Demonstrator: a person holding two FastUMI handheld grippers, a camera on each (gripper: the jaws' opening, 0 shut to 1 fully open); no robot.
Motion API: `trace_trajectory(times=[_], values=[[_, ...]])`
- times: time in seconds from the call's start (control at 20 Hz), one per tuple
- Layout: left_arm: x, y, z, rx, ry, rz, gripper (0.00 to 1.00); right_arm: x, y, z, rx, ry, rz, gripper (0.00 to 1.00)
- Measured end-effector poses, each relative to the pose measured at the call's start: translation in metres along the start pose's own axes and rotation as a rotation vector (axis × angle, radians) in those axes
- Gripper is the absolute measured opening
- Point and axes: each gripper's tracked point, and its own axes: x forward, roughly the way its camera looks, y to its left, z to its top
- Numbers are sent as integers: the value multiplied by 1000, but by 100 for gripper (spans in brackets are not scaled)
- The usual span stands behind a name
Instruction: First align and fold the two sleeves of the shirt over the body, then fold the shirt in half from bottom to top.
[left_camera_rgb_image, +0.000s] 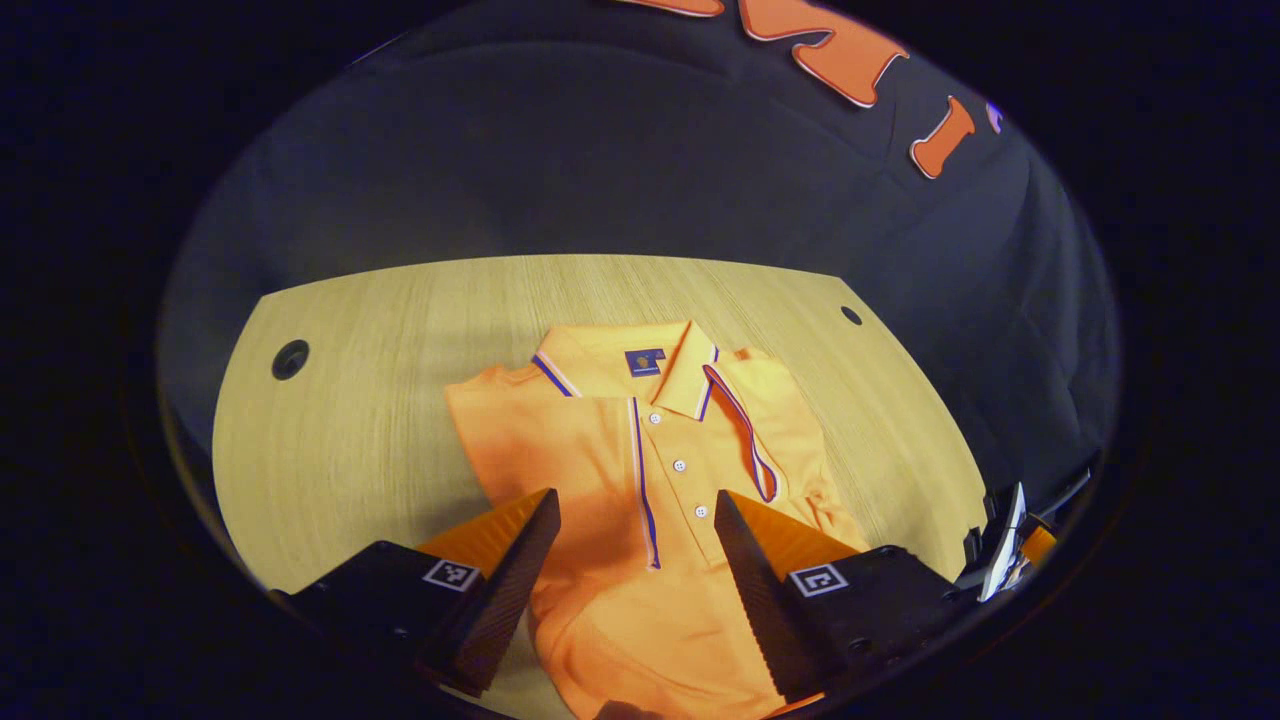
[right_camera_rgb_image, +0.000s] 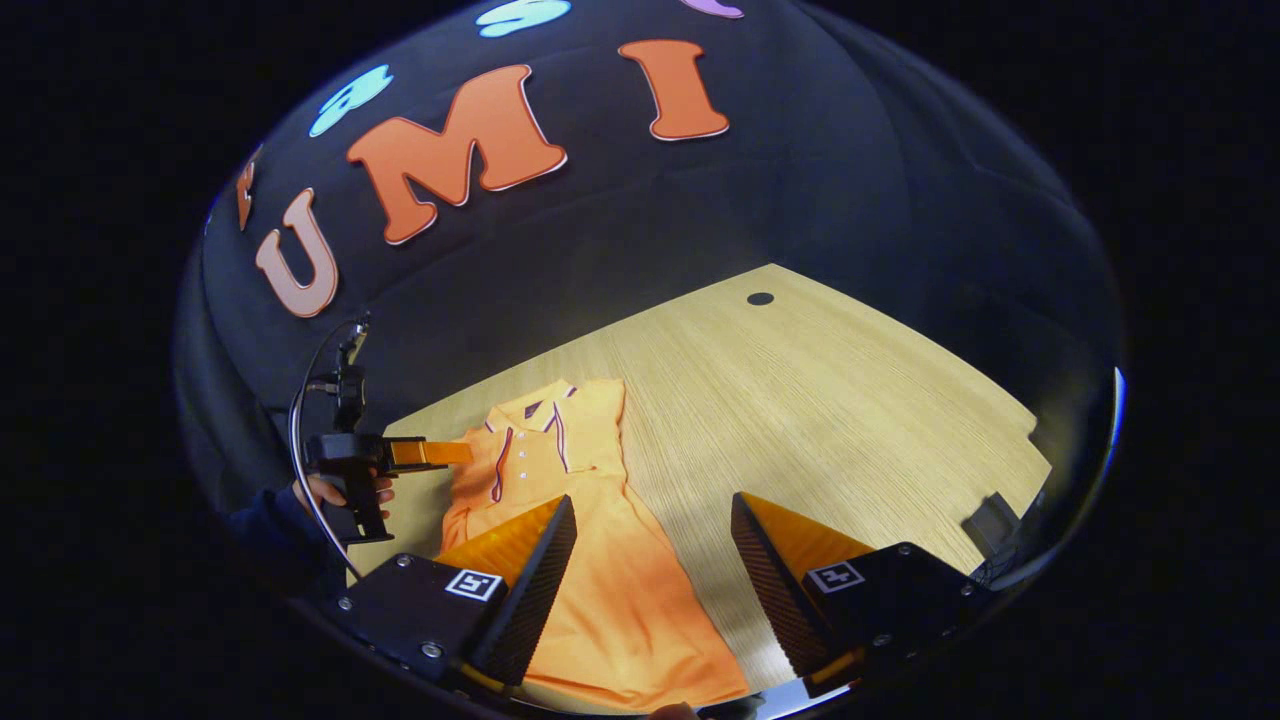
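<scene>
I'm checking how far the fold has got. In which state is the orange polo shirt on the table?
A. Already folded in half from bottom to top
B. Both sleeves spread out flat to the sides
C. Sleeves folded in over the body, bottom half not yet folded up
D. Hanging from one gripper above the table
C: the shirt lies narrow on the table, a striped sleeve cuff lying over its front, and its lower body still runs full length.

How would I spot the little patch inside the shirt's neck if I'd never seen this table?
Start at the wooden table and find the orange polo shirt lying on it, buttons up. Follow the row of white buttons up to the open collar. There sits a small dark blue square label, the one solid dark patch on the orange cloth, unlike the thin stripes nearby.
</scene>
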Motion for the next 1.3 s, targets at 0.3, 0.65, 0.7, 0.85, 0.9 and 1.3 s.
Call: trace_trajectory(times=[0.3,0.65,0.7,0.85,0.9,1.3], values=[[-77,-12,-8,20,-224,83,97,-5,4,-10,-99,15,108,95],[-154,-23,-62,22,-347,231,98,-23,-9,-54,-192,76,199,95],[-160,-26,-75,16,-346,232,98,-25,-12,-62,-204,90,208,95],[-171,-29,-115,19,-312,265,98,-30,-22,-86,-238,133,226,95],[-173,-28,-129,26,-298,276,98,-31,-24,-94,-246,149,234,95],[-180,-20,-222,18,-186,318,98,-32,-43,-155,-281,251,229,95]])
